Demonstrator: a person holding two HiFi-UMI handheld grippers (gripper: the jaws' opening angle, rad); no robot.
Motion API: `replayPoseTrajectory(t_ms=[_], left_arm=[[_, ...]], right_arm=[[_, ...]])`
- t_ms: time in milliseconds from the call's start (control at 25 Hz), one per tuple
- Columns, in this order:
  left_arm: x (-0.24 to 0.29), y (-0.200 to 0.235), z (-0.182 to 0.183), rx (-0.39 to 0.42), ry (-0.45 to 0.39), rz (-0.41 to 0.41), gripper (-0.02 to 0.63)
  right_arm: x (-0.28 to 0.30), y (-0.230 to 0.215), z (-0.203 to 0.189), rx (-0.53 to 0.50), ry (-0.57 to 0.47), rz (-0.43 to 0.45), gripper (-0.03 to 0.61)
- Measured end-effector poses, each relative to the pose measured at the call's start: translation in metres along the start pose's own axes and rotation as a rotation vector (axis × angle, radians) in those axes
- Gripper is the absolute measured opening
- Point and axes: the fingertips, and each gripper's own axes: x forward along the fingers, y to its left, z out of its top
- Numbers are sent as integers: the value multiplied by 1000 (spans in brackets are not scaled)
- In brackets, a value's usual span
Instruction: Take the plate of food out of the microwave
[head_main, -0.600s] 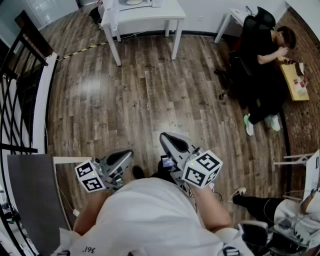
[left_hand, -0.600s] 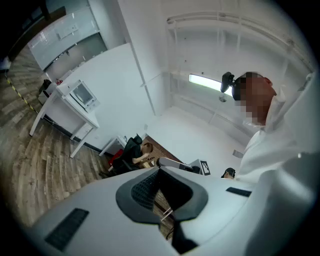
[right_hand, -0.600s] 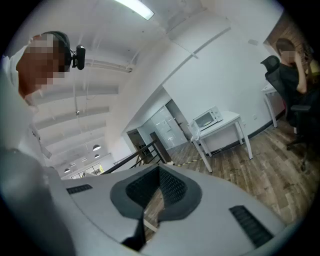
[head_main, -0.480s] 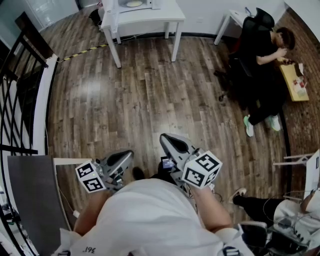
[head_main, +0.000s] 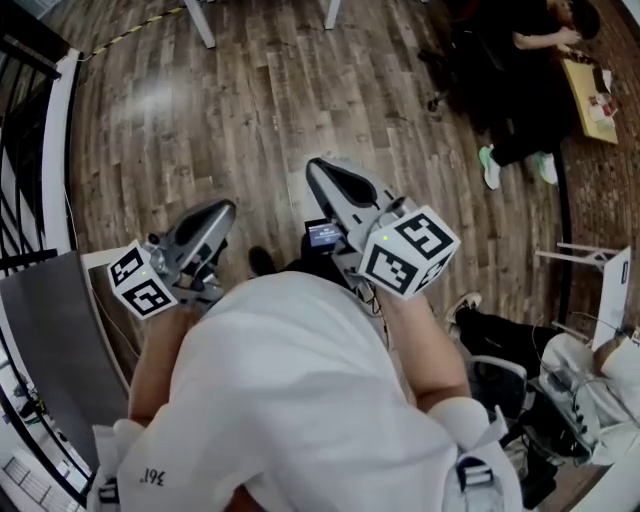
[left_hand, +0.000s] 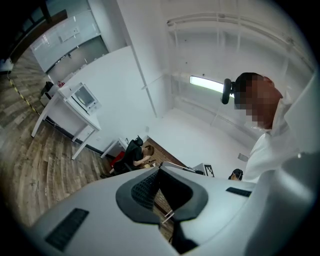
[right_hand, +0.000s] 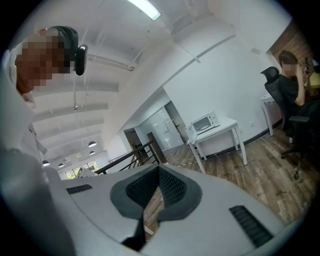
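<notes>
The microwave (right_hand: 205, 122) stands far off on a white table (right_hand: 225, 127) across the wooden floor. It also shows in the left gripper view as a small white microwave (left_hand: 82, 96) on that table (left_hand: 62, 102). What it holds is too small to make out. My left gripper (head_main: 218, 212) and right gripper (head_main: 318, 170) are both held close to the person's chest, pointing forward over the floor. The jaws of each are shut with nothing between them, as the left gripper (left_hand: 159, 170) and right gripper (right_hand: 159, 170) show in their own views.
Only two of the table's legs (head_main: 200, 22) reach into the head view's top edge. A black railing (head_main: 25, 130) runs along the left. A seated person (head_main: 530, 60) works at a desk at the right, and another person (head_main: 590, 370) sits at the lower right.
The head view has tipped down: the table and microwave have slid out past its top edge and both grippers sit higher and larger in it. Both stay shut.
</notes>
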Motion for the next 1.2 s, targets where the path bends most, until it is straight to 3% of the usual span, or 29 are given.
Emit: replayPoseTrajectory(t_ms=[400, 880, 1000, 1200], left_arm=[[1, 3, -9, -48, 37, 10, 6], [-3, 6, -2, -37, -2, 7, 6], [-3, 7, -2, -30, -6, 6, 6], [-4, 7, 1, -14, -4, 11, 6]], right_arm=[[-8, -13, 2, 19, 6, -57, 0], [-10, -24, 19, -48, -63, -100, 6], [-9, -23, 23, -80, -65, -91, 102], [-2, -10, 24, -161, -2, -42, 114]])
